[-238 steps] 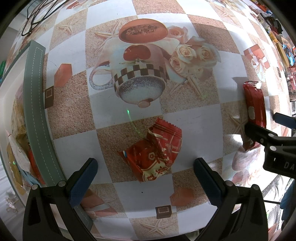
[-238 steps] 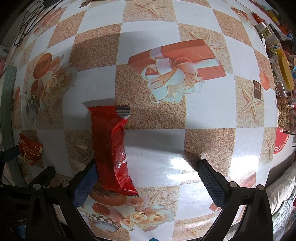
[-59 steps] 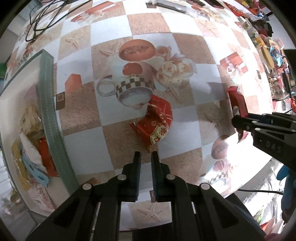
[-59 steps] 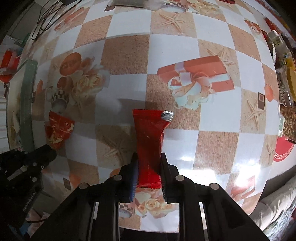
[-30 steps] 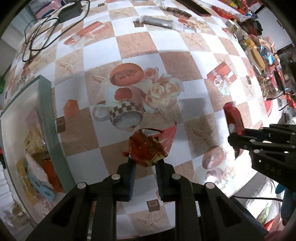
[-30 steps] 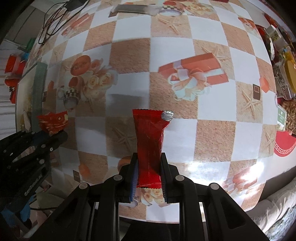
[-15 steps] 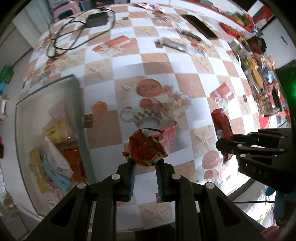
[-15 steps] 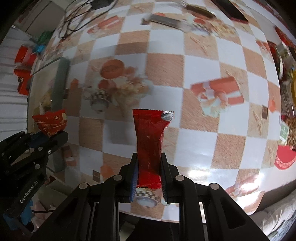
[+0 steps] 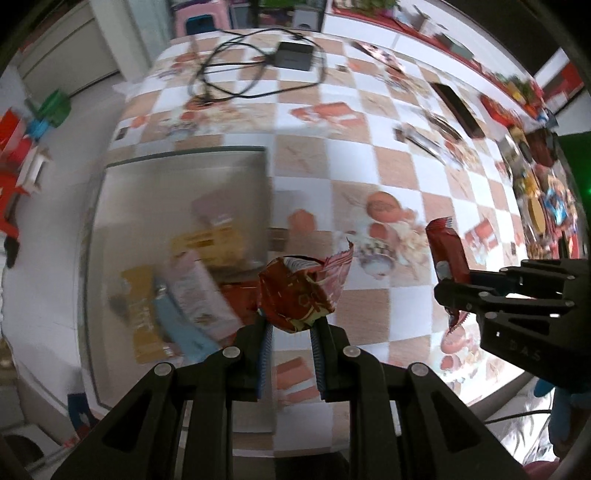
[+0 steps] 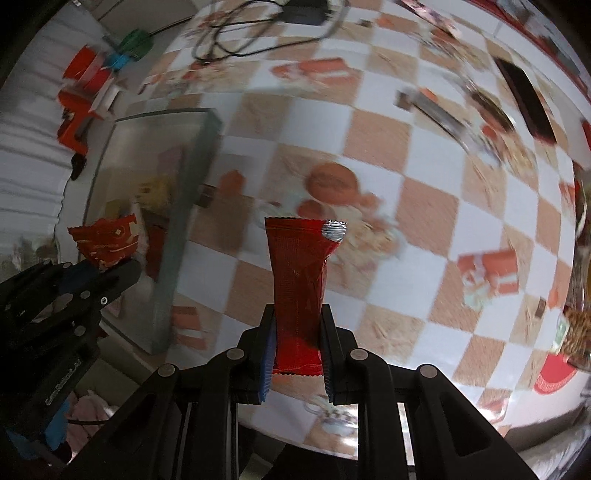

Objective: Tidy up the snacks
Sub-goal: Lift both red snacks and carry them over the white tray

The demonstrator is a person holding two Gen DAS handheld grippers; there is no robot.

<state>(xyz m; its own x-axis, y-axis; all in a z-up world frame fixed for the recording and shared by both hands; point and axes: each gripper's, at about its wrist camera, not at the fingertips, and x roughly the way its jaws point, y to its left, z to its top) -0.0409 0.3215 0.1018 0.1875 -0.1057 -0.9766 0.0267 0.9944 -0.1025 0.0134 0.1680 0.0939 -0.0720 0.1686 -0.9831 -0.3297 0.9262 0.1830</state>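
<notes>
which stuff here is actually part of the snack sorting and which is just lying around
Part of the job:
- crumpled red snack packet, clamped in the left gripper
- long red snack bar wrapper, clamped in the right gripper
- grey-rimmed storage box already holding snacks

Just lying about:
- black power adapter with its black cable
- flat black rectangular object
- checkered tablecloth

Domestic interior, probably a dining or living area. Indicators: a table covered by a printed checkered oilcloth (image 9: pixel 369 173) (teapot, rose and gift-box motifs), a charger with tangled cable (image 9: pixel 291 55), a pink plastic stool (image 9: pixel 201 16), loose snack packets (image 10: pixel 436 107).
</notes>
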